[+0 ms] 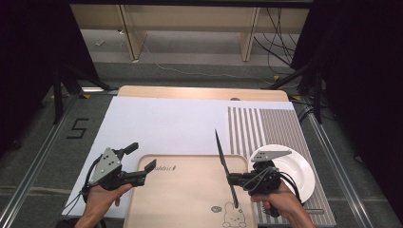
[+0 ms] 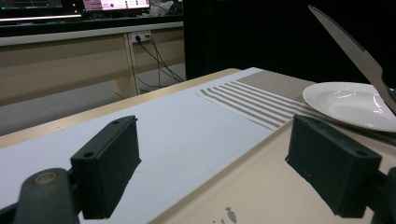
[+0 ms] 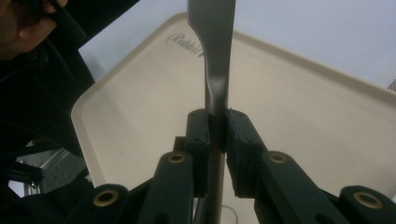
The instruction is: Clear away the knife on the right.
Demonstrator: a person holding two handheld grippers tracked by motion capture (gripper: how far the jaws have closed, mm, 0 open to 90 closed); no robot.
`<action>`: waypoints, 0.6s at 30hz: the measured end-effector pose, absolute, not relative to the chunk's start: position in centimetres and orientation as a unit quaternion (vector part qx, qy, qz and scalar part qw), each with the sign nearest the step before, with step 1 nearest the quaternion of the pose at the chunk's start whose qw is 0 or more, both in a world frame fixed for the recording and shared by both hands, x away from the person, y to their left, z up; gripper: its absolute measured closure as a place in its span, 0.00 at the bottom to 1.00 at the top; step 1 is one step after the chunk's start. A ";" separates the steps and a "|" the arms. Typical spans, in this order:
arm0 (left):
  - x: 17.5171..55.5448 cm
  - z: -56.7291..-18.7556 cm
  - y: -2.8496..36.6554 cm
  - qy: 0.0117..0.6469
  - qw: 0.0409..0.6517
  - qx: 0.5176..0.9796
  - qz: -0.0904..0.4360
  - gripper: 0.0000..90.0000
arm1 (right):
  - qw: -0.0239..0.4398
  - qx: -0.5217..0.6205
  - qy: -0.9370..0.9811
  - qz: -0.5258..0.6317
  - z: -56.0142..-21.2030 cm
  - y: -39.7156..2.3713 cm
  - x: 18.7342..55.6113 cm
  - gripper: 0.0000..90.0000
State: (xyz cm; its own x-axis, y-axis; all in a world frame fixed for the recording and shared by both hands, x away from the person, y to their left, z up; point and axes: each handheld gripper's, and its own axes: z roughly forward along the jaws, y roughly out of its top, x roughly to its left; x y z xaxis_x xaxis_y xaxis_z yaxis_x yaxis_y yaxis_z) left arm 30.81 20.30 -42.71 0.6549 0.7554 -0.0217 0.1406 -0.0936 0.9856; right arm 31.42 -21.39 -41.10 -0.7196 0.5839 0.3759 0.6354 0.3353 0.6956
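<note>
Two grippers are working over the table in the high view. We're holding the right gripper (image 1: 231, 180) clamped on a table knife (image 1: 224, 164), about midway along it, so the blade is pointing away from us over the beige tray (image 1: 180, 199) and the handle end is hanging back toward the little rabbit print (image 1: 231, 213). Gripping it near the middle is probably keeping it balanced. The white plate (image 1: 297, 173) is sitting just right of the tray on the striped placemat (image 1: 266, 128), partly hidden under that gripper. Our left gripper (image 1: 141, 158) is hovering at the tray's left far corner with its jaws apart and nothing in them, maybe waiting to steady the tray.

From the left gripper view we're seeing both pads wide apart, one over the white sheet (image 2: 163, 135), one over the tray (image 2: 247, 186). The knife (image 2: 355, 51) is slanting in above the plate (image 2: 345, 105).

In the right gripper view the jaws are pressing together on the knife's (image 3: 215, 60) narrow neck, the blade running up over the tray (image 3: 299, 121). We're guessing it's getting laid on the tray next.
</note>
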 end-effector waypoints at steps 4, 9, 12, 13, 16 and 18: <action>30.8 -42.7 20.3 0.324 0.590 0.693 0.260 0.18 | 0.021 -0.372 -0.828 -0.419 -41.2 -21.1 30.7 0.90; 30.8 -42.7 20.3 0.324 0.590 0.692 0.260 0.18 | 0.000 -0.361 -0.851 -0.381 -41.3 -20.3 29.7 0.90; 30.8 -42.7 20.3 0.323 0.590 0.693 0.261 0.18 | -0.002 -0.359 -0.860 -0.361 -41.4 -19.9 29.3 0.90; 30.8 -42.7 20.3 0.323 0.590 0.693 0.260 0.18 | -0.009 -0.358 -0.862 -0.359 -41.5 -19.8 29.2 0.90; 30.8 -42.7 20.3 0.323 0.590 0.693 0.260 0.18 | -0.024 -0.352 -0.871 -0.343 -41.6 -19.4 28.8 0.90; 30.8 -42.7 20.3 0.323 0.590 0.693 0.261 0.18 | -0.026 -0.340 -0.882 -0.325 -41.6 -19.3 28.7 0.90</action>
